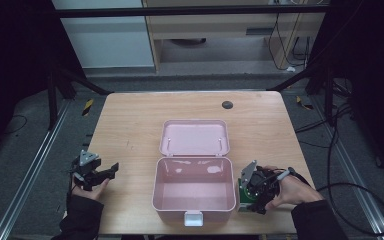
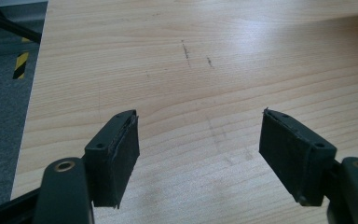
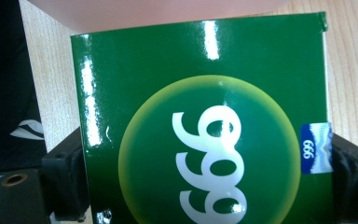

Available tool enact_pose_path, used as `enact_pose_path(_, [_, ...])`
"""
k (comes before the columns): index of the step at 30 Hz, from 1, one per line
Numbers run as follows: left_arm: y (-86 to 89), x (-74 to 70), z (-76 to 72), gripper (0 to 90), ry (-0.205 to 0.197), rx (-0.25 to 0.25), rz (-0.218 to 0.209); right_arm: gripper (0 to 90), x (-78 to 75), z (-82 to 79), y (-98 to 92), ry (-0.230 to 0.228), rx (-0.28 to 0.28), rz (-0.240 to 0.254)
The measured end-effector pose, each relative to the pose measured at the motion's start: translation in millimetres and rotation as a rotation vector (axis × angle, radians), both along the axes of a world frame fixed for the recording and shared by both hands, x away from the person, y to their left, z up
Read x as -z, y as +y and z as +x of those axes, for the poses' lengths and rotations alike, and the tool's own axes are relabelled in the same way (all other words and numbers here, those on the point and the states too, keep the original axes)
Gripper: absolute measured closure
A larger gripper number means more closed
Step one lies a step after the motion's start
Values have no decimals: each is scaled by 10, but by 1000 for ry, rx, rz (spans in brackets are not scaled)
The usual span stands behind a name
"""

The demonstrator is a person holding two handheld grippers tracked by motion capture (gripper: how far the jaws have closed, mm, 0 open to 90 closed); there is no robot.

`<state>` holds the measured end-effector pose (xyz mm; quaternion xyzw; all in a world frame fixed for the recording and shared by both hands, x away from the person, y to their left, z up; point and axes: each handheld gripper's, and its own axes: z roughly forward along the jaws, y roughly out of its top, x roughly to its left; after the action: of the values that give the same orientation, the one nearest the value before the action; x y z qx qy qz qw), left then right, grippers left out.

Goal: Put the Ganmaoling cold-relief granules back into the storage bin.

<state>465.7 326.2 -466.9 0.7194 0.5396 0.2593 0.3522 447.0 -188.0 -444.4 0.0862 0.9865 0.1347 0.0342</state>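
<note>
Right gripper view: green box [image 3: 205, 121] clamped between the right hand-held gripper [image 3: 205, 186] jaws.

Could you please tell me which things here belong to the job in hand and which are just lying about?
In the job, probably:
green box, clamped in the right gripper
open pink case
left gripper, open

Lying about:
dark round disc on the table

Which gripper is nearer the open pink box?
Right. The right gripper sits just beside the pink box's right wall, shut on a green carton. The left gripper hovers open, farther off toward the table's left edge.
</note>
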Motion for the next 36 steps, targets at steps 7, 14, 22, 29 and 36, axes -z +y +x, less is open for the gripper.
enact_pose_path(7, [3, -1, 0, 277, 0, 0, -1, 157, -21, 6, -9, 12, 9, -6])
enact_pose_path(14, [7, -4, -1, 277, -1, -1, -1, 163, -64, -6, -23, 7, 7, -1])
enact_pose_path(22, [4, -5, -3, 277, -1, 0, -1, 163, -228, -20, -91, -23, 26, 18])
enact_pose_path(29, [0, -1, 1, 277, 5, 0, 1, 162, -380, -33, -151, -40, 39, 34])
enact_pose_path(36, [-2, 3, 2, 277, 7, 0, 1, 163, -557, -32, -206, -60, 55, 40])
